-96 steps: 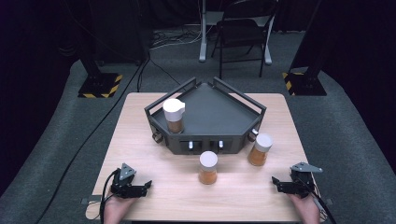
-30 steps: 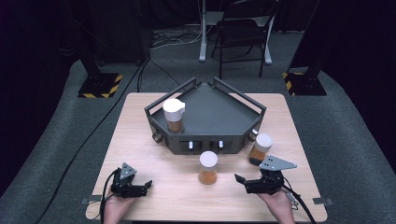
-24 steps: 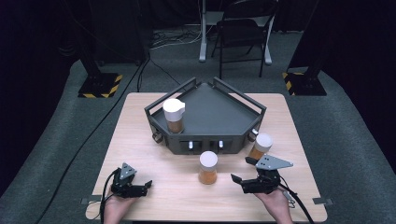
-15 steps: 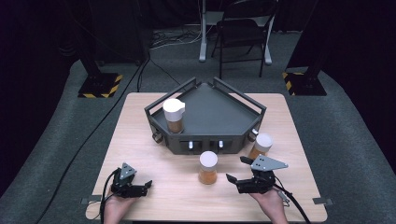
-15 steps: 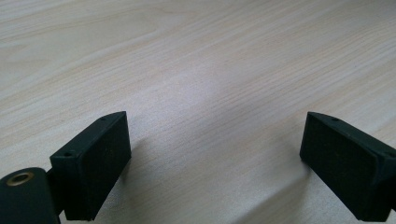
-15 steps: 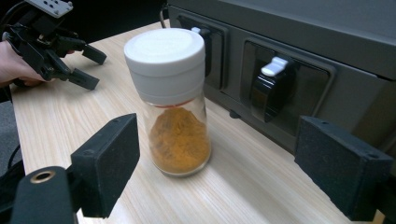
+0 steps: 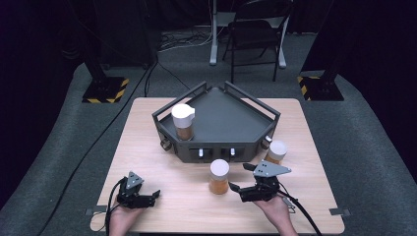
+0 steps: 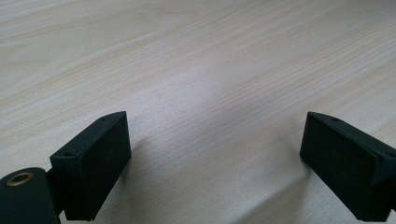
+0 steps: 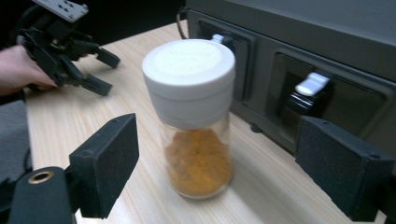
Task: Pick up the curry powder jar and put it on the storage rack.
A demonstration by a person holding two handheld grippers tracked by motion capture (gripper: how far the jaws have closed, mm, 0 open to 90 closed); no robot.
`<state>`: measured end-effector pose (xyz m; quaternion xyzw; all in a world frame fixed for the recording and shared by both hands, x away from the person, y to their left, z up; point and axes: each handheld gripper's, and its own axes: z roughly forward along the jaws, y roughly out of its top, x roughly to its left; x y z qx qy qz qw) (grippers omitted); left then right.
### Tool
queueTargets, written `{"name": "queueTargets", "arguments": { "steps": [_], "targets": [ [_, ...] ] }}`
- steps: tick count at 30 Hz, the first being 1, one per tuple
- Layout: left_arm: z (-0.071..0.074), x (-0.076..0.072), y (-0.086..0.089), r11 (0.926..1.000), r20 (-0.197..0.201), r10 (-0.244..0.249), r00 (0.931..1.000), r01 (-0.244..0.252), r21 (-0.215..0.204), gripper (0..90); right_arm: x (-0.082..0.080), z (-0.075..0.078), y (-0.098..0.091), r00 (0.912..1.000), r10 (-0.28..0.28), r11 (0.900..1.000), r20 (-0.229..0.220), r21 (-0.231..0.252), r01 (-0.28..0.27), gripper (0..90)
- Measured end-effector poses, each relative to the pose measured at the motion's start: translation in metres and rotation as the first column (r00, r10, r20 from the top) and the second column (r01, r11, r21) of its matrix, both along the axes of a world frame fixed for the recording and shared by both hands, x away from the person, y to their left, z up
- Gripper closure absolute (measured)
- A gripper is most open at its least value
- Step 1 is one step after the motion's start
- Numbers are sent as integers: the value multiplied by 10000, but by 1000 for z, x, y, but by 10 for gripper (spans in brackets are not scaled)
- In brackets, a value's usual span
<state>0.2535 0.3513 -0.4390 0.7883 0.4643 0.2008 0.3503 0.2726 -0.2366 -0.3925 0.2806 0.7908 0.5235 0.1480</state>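
Approaching step: right claw (image 7: pixel 237 191), released with jaws apart, lines up on the white-capped spice jar (image 7: pixel 219 176) standing lower centre on the bench (image 7: pixel 314 206); next, advance to straddle it and clench; left claw (image 7: pixel 152 196) released, idle lower left.

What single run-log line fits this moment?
right gripper: open, nearing middle jar | left gripper: open, empty, on table
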Motion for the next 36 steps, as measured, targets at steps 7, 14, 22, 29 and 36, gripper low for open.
{"name": "queueTargets", "arguments": {
  "steps": [7, 14, 22, 29, 36],
  "targets": [
    [0, 0, 0, 10000, 1, 1, 10000, -1, -2, 86, 5, -1, 12, 9999, 138, 9998, 12, -150, -138, 130],
    [0, 0, 0, 10000, 0, -2, 10000, 2, 2, 86, 14, -4, 22, 9996, 275, 9996, -51, -106, -276, 145],
    [0, 0, 0, 10000, -1, 2, 10000, -2, -2, 86, 18, -10, 35, 9994, 342, 9994, 1, -50, -342, 177],
    [0, 0, 0, 10000, -2, -1, 10000, 1, 2, 86, 25, -13, 43, 9993, 376, 9993, -78, 6, -376, 226],
    [0, 0, 0, 10000, -2, -13, 10000, 13, 2, 85, 25, -14, 47, 9995, 311, 9994, 26, -127, -311, 328]
  ]
}}
